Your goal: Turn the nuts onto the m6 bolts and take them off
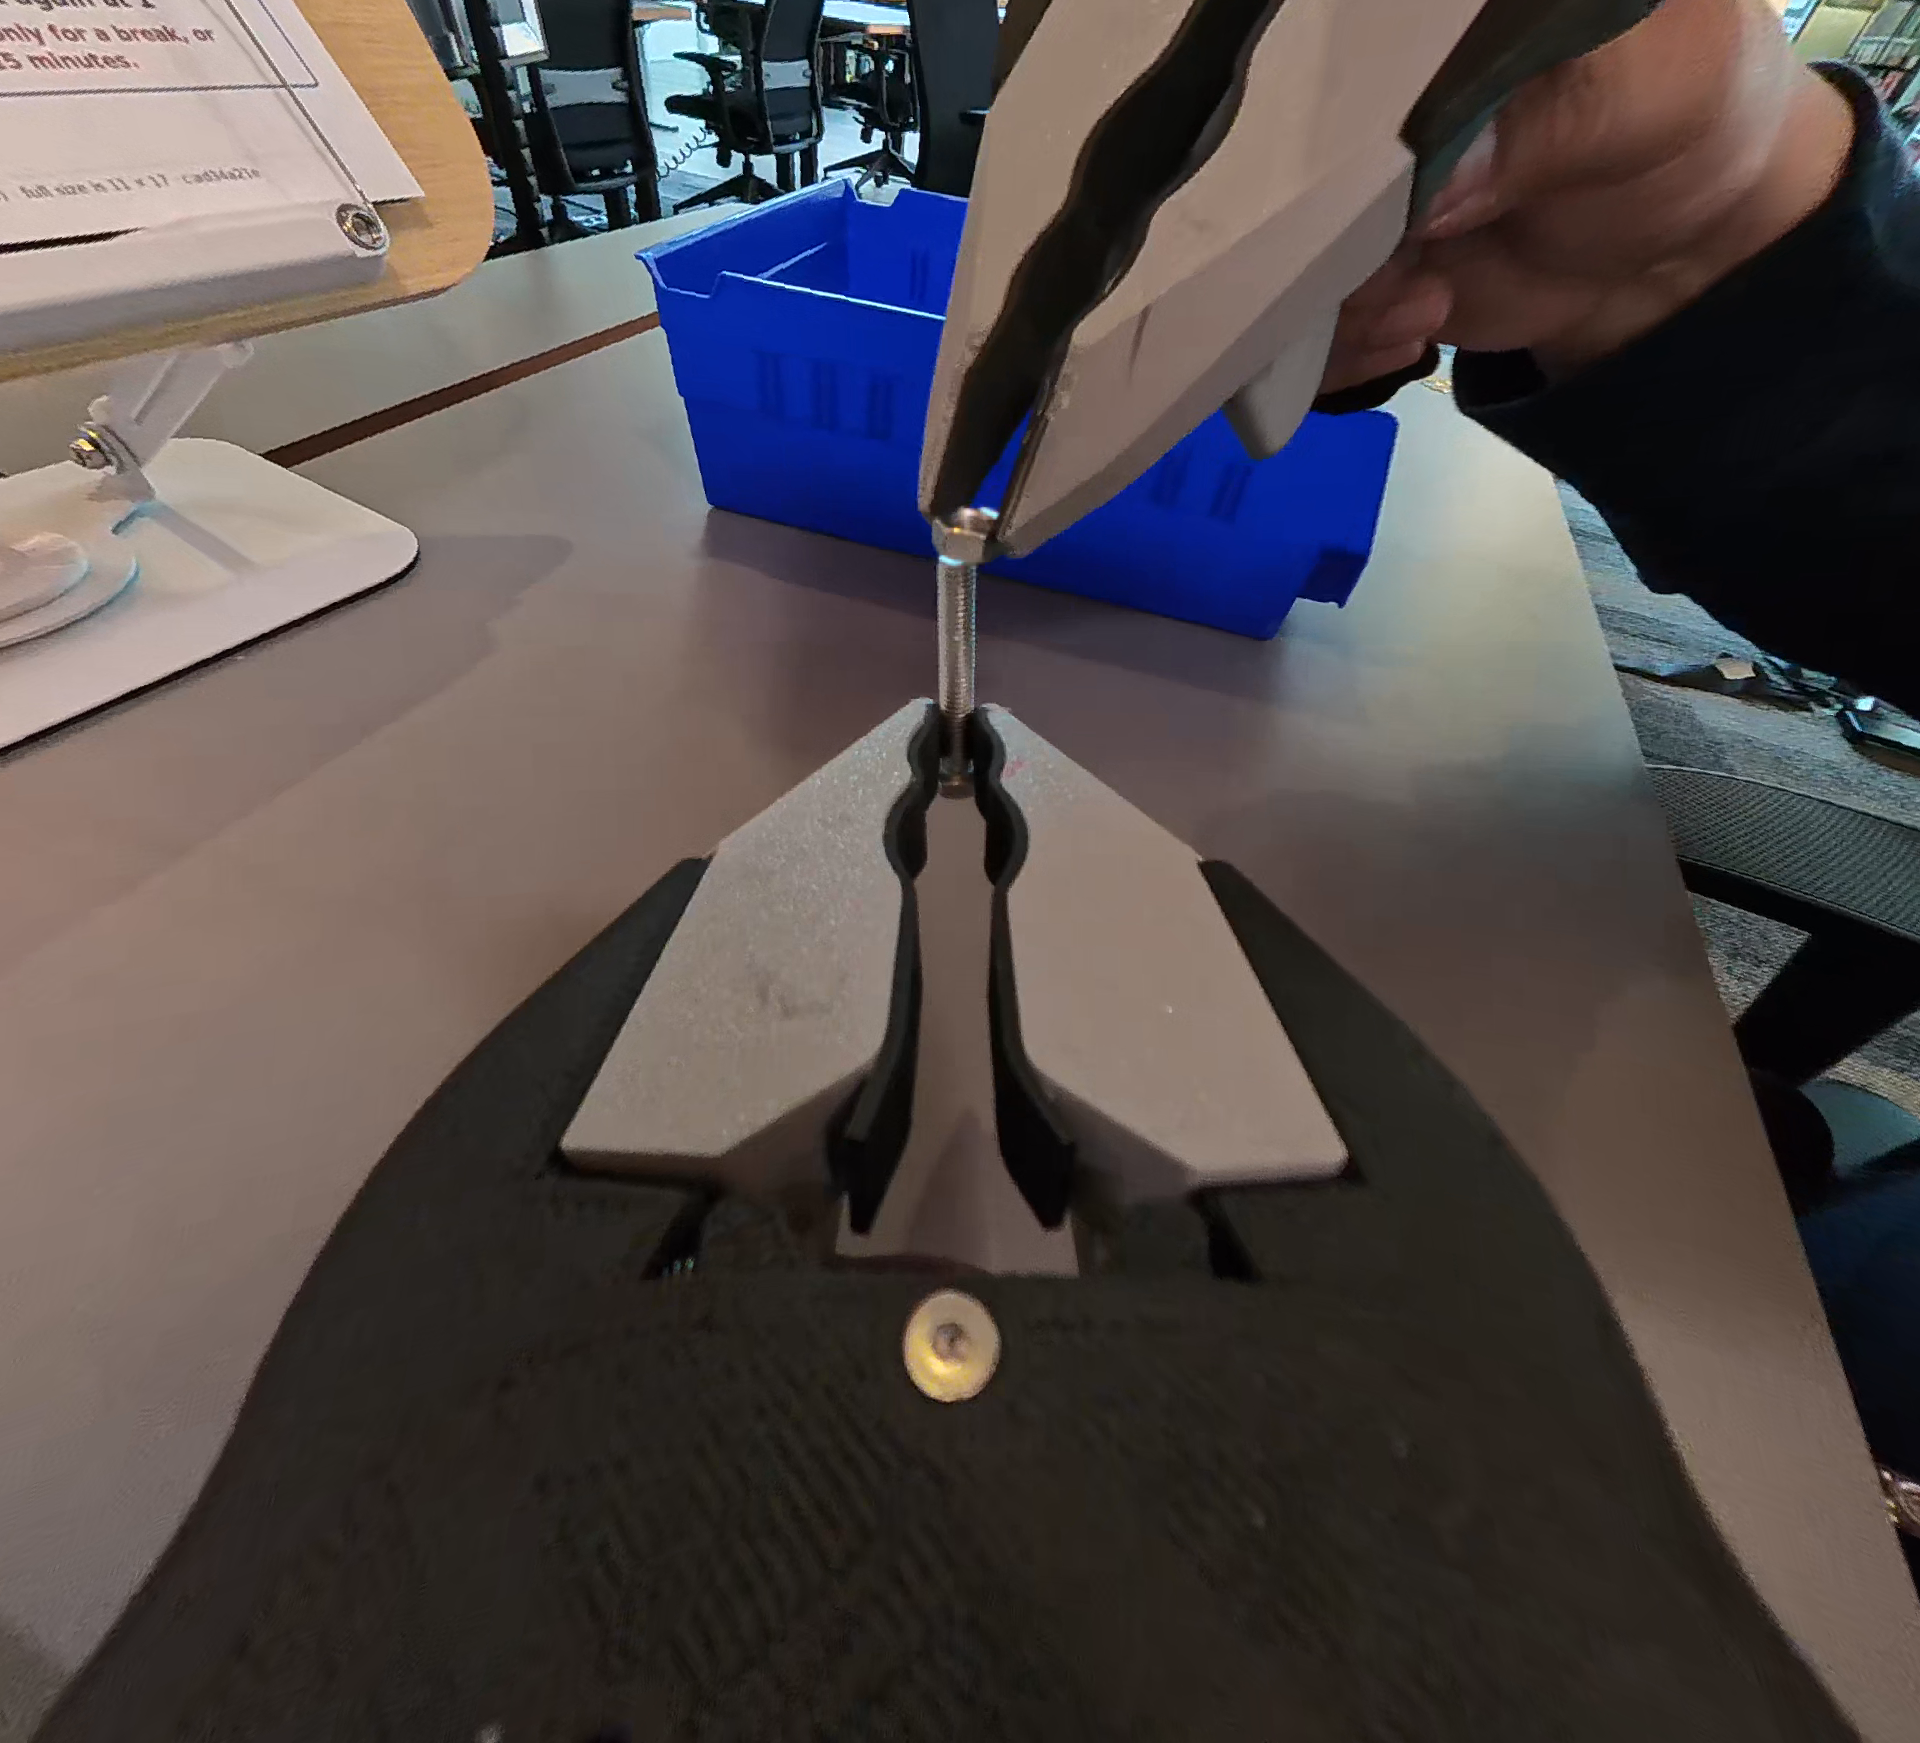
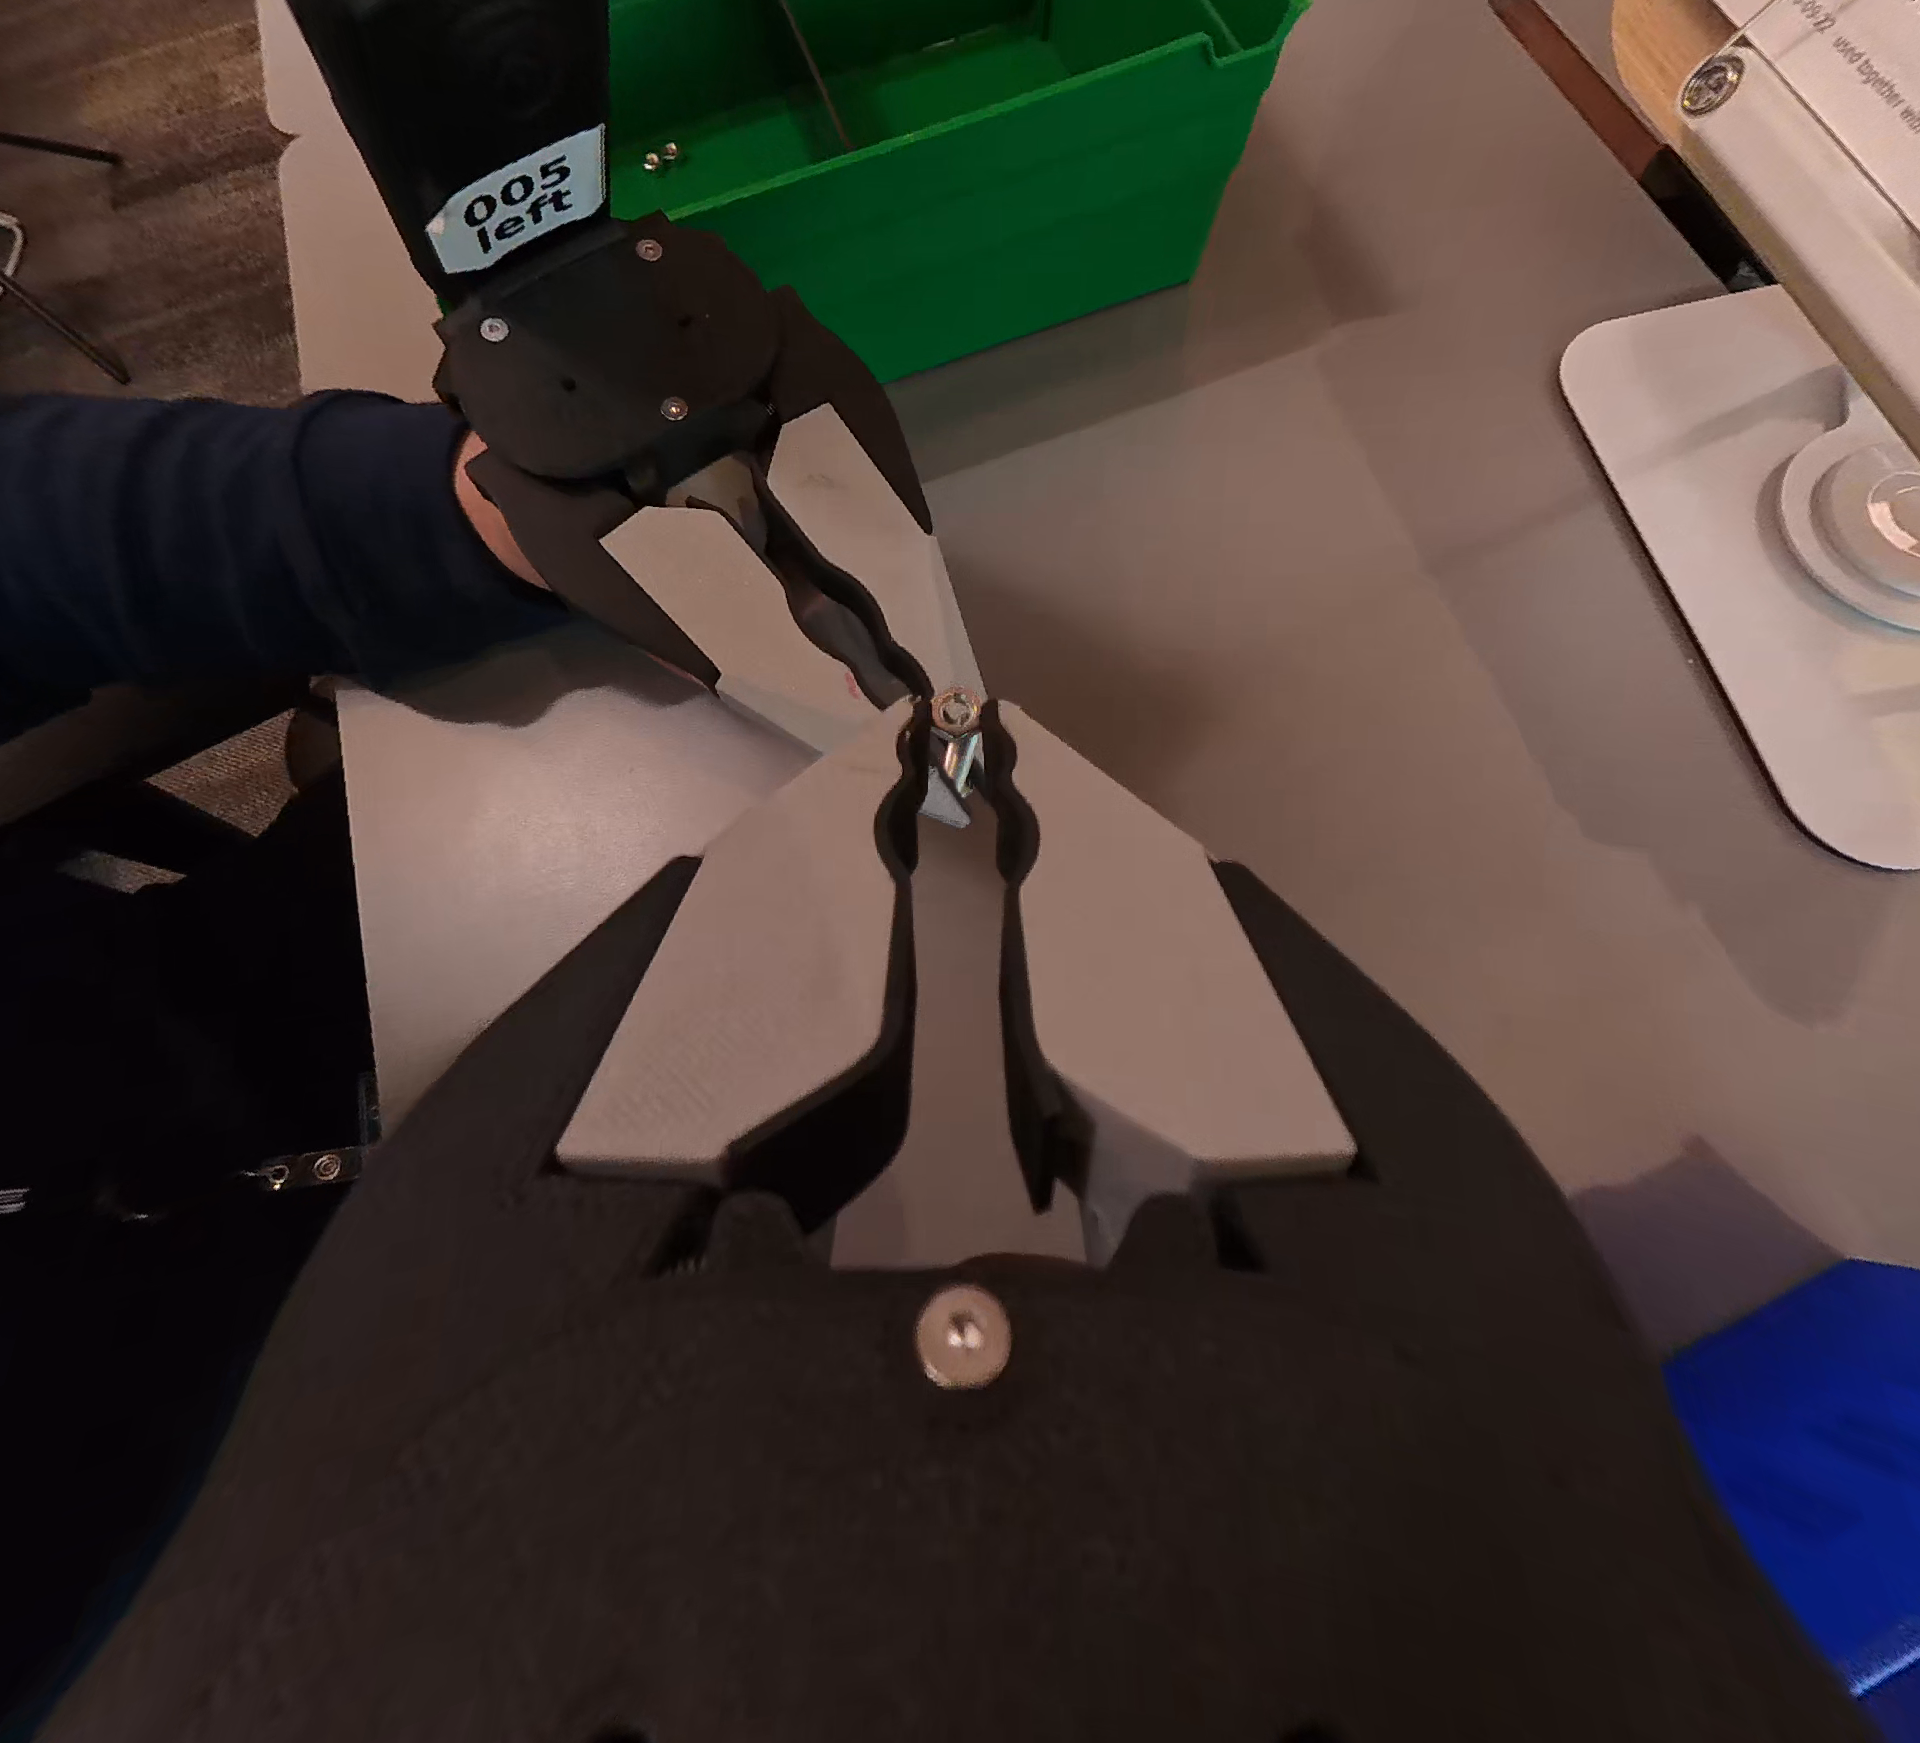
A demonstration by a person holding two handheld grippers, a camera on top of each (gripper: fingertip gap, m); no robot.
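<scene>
From my left wrist view, my left gripper (image 1: pixel 956 737) has its jaws nearly closed on the lower end of the M6 bolt (image 1: pixel 956 628), keeping it upright above the grey tabletop (image 1: pixel 520 654) so the thread faces up. My right gripper (image 1: pixel 977 524) comes down from above, jaws pinched on the nut (image 1: pixel 966 532) at the bolt's top. A blue bin (image 1: pixel 821 363) sits behind, with office chairs beyond.

From my right wrist view, the nut (image 2: pixel 956 713) shows end-on between my jaws; how far it is threaded I can't tell. A green divided bin (image 2: pixel 1039 166) holds 2 small pieces, probably nuts (image 2: pixel 662 155), kept within reach. A white stand (image 2: pixel 1714 488) is at right.
</scene>
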